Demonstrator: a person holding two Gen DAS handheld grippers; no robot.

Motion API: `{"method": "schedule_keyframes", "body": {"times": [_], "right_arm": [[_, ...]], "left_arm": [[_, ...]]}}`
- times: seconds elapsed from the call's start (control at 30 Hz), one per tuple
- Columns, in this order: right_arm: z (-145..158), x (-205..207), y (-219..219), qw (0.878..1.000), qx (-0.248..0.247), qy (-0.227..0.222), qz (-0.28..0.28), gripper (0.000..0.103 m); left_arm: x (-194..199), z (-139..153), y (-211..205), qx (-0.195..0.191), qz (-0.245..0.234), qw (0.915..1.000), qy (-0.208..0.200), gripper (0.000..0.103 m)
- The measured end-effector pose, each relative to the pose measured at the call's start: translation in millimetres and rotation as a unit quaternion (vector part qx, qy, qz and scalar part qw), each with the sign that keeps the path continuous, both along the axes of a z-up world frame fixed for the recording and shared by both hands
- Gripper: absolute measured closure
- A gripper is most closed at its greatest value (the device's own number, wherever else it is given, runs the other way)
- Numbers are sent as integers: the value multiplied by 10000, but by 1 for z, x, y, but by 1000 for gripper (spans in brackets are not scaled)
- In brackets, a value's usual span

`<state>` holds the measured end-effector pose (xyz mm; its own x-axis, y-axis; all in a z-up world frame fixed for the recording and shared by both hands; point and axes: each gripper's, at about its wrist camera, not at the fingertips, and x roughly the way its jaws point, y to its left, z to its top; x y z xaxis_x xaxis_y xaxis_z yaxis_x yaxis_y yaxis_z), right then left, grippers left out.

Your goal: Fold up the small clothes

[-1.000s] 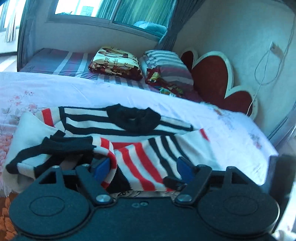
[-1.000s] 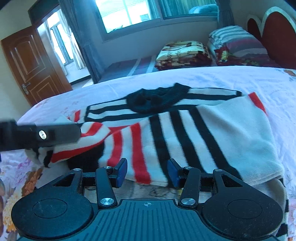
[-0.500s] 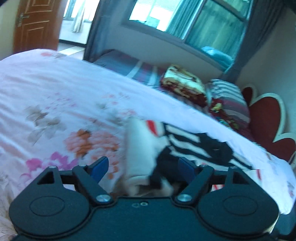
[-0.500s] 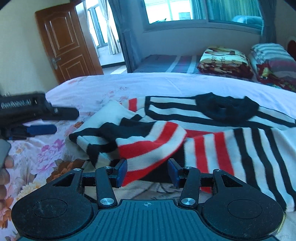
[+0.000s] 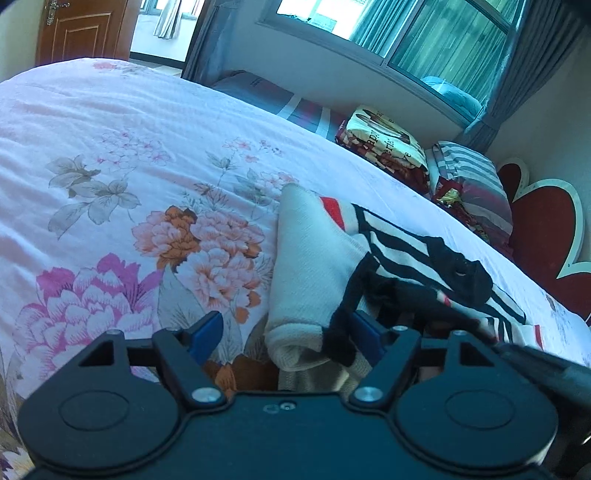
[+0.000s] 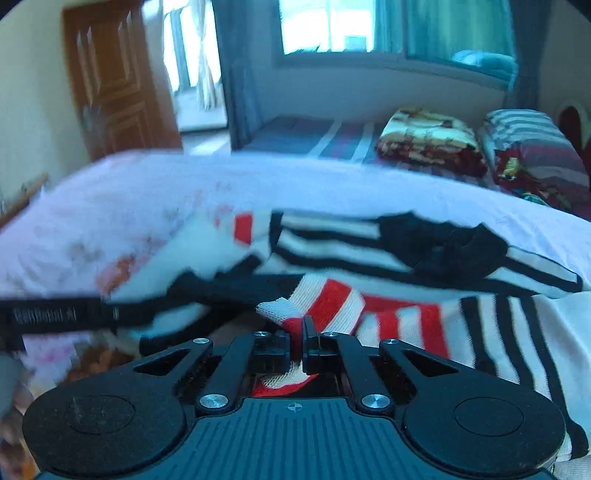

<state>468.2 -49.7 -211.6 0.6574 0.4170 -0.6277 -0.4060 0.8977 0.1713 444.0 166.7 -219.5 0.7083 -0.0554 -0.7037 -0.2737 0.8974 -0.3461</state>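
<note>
the right gripper has just snapped closed, and its jaws are now clamped on a red-and-white striped edge of the sweater, which lies half folded on the flowered bedspread, its black collar toward twelve o'clock. the left gripper has its jaws standing apart, closing a little, with the sweater's rolled white side between them but its blue pads not pressing on it; in the right view it shows as a blurred dark bar at nine o'clock. the step in hand looks like pinching a sleeve or hem to carry it over the body. to do it well, the right gripper should lift only enough to clear the knit, travel straight across toward the collar, and lay the edge flat, while the left one either pins the white side down or takes the matching corner so the fold line stays straight. the knit is soft and thick, so a thin pinch could slip or drag the lower layers. nothing solid blocks the way; the main nuisance is the bunched black cuff near the left gripper's right-hand jaw. farther off at one o'clock sit two pillows, then a heart-shaped headboard, a window at twelve, and a wooden door at ten.
</note>
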Motion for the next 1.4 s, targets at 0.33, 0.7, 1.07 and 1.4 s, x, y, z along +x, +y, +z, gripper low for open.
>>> {"method": "schedule_keyframes", "body": {"times": [0.33,0.7,1.07,1.4], "right_arm": [[-14,17,-133,9811,1045,1035,-1258,98],[-10,15,-178,9693,1330,1122,-1737,49],[-16,8,-186,9755,1030,909,-1720,97],[-33,16,-178,9847,306,782,-1527,97]], "left_arm": [[22,-20,-33,-239,-465,9983,257,34],[16,-21,-32,82,-576,9983,27,76],[8,-22,-29,90,-466,9987,-206,78],[6,-18,-34,259,-497,9982,-200,78]]}}
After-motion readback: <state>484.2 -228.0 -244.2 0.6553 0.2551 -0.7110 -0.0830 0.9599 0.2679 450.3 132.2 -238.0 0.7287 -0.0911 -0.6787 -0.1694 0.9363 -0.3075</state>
